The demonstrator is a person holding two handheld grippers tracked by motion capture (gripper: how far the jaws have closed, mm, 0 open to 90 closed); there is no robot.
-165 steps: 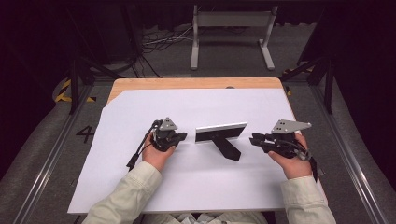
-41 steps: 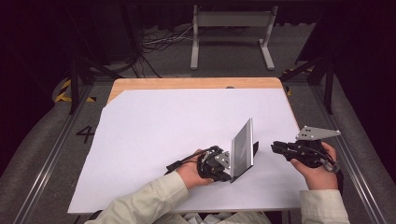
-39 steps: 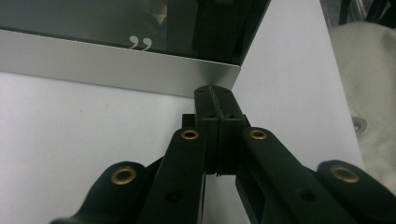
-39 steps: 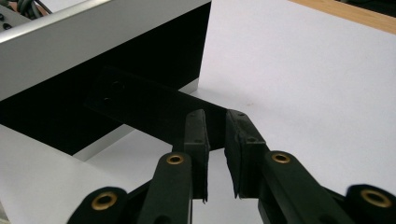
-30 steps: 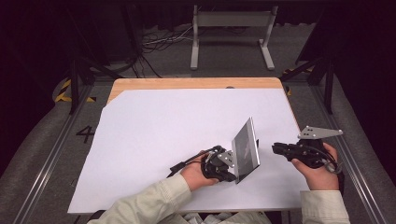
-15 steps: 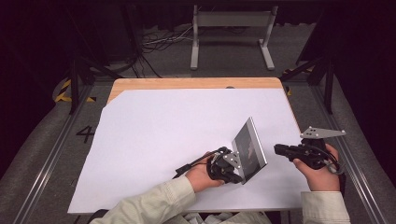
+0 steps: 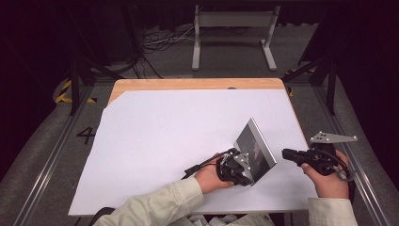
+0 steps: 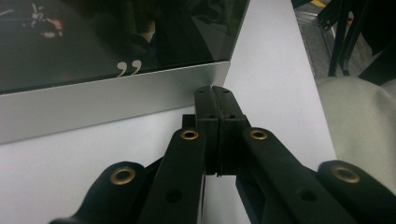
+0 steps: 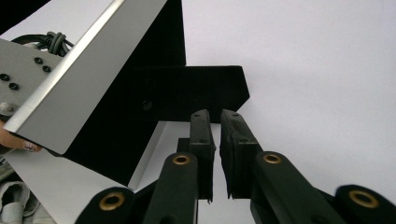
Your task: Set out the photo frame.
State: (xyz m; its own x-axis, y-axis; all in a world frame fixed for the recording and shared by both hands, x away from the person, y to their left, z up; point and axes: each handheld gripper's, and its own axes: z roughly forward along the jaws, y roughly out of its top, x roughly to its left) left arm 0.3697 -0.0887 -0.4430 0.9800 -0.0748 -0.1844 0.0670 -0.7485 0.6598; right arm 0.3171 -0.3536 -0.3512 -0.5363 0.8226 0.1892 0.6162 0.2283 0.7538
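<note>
Compared with five and a half seconds ago, the picture frame [image 7: 255, 147] no longer stands with its face across the middle of the white sheet [image 7: 160, 136]; it now sits nearer and farther right, turned and leaning, its silver edge catching the light. The left gripper [image 7: 234, 168], which was then to the left of the frame, has come across to the frame's near left corner. The right gripper [image 7: 292, 155] has dropped a little nearer along the right edge of the table [image 7: 197, 84].

In the left gripper view the left gripper's [image 8: 216, 100] jaws are pressed fully together with nothing between them, their tips right at the frame's [image 8: 112, 100] silver lower border; whether they touch it cannot be told. In the right gripper view the right gripper's [image 9: 214, 116] jaws stand a narrow slit apart, empty, pointing at the black back stand [image 9: 196, 93] just beyond their tips. The frame lies between the two grippers, just right of the left one and left of the right one.
</note>
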